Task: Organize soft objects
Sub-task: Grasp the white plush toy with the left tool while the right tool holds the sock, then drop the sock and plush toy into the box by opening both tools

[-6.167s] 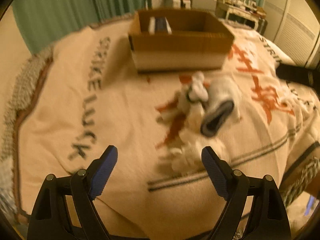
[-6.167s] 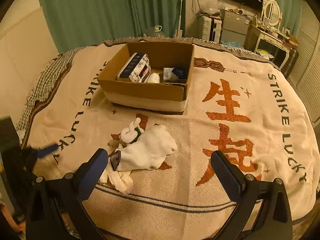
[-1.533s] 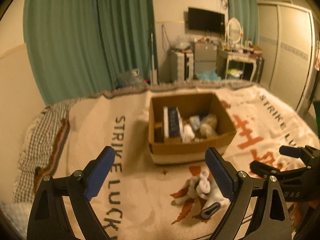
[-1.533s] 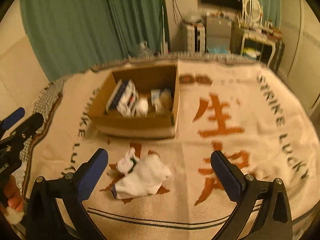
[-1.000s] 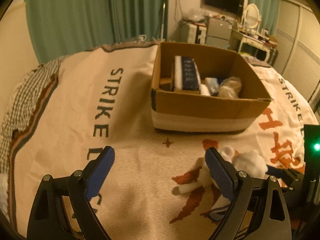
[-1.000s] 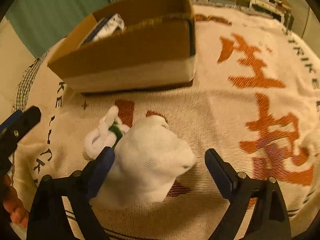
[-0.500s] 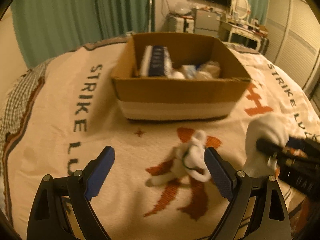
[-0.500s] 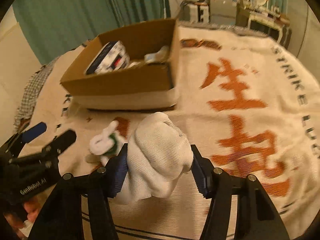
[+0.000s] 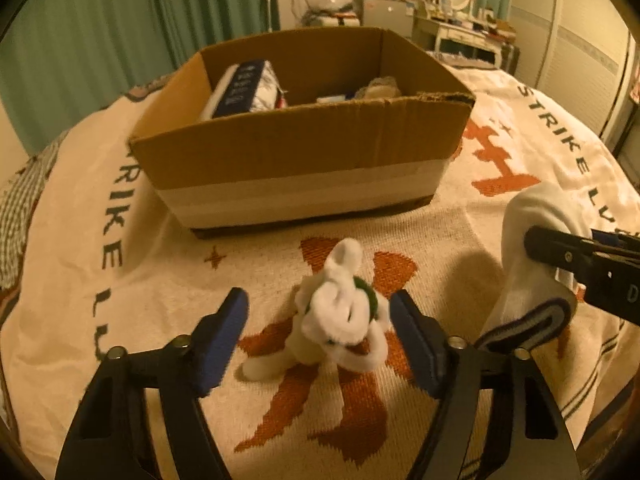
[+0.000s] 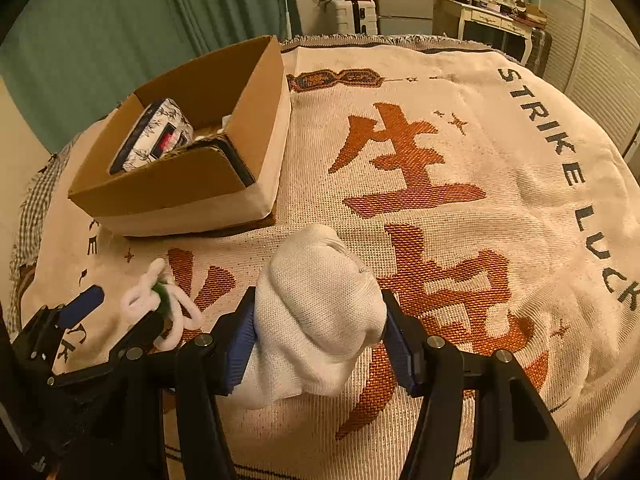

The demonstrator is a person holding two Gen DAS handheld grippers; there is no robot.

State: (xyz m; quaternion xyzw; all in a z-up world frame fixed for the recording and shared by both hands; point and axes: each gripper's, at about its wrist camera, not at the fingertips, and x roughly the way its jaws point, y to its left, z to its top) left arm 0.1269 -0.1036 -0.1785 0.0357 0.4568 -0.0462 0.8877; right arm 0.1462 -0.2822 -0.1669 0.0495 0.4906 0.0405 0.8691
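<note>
Since a moment ago the right gripper (image 10: pixel 318 340) has lifted the white sock (image 10: pixel 316 316), squeezed between its fingers, near the box (image 9: pixel 304 152). The left gripper (image 9: pixel 320 340), half open, brackets the plush rabbit (image 9: pixel 340 312) on the blanket (image 10: pixel 500 168); soft, light, grip its body

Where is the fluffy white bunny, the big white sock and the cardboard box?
fluffy white bunny (image 9: pixel 340 316), left wrist view, on its face.
big white sock (image 10: pixel 316 312), right wrist view, on the bulging middle.
cardboard box (image 9: pixel 304 148), left wrist view, on the near brown wall.
</note>
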